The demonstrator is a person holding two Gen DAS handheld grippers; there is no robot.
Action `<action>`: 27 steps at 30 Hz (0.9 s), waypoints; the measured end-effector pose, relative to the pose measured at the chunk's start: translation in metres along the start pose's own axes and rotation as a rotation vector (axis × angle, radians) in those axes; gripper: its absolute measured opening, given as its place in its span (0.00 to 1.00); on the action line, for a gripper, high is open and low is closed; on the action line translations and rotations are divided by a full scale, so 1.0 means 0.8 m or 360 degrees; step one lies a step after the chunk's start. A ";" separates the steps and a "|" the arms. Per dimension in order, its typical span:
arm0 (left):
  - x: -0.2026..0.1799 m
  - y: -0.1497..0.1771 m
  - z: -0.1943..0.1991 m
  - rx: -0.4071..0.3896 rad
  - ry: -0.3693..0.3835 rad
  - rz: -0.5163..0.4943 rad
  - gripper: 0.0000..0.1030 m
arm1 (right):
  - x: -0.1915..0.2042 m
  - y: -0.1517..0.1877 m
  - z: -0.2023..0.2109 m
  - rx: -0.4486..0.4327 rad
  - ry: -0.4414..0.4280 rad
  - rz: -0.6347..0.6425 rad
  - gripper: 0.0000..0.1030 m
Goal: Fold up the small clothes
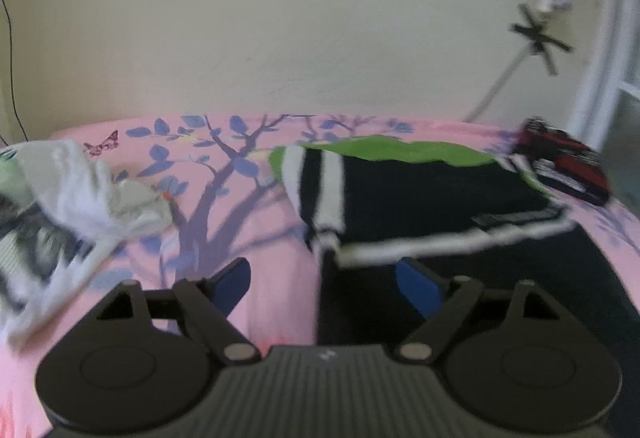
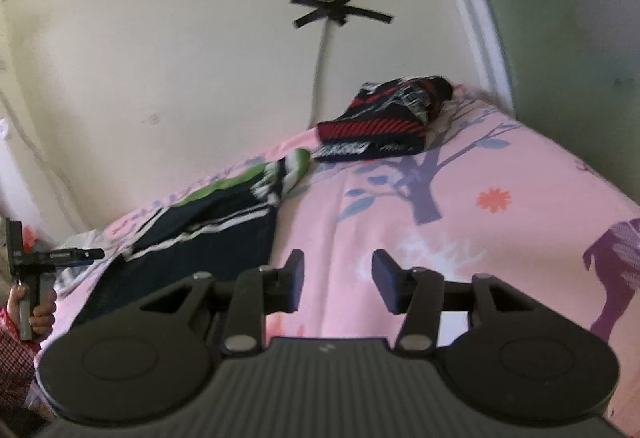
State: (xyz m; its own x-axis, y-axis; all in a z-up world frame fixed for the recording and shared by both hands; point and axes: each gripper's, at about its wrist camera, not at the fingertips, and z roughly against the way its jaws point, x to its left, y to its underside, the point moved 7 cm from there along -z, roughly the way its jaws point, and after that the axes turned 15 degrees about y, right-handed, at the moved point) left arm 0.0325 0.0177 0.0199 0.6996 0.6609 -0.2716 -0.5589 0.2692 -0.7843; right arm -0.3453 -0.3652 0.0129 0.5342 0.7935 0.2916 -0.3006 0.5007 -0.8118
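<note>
Nearest, the left tongs (image 1: pixel 324 284) stand wide apart and empty above the pink bed sheet (image 1: pixel 272 278), at the edge of the black, white-striped garment (image 1: pixel 432 194) lying flat. The right tongs (image 2: pixel 337 282) are partly apart, gripping nothing, over bare sheet. Farther left lies a heap of pale clothes (image 1: pixel 76 194); farthest, by the wall, a folded red-and-black garment (image 2: pixel 384 122).
</note>
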 end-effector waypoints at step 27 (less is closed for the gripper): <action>-0.080 0.170 0.134 0.0320 0.0169 0.0211 0.80 | 0.112 0.127 0.027 0.0437 -0.0406 0.0290 0.51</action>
State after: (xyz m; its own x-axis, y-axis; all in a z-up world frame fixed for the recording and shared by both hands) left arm -0.1362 0.0869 -0.0100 0.6512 0.6252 -0.4301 -0.7186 0.3258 -0.6144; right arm -0.3449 -0.2357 -0.0323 0.2502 0.9207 0.2994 -0.5901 0.3902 -0.7068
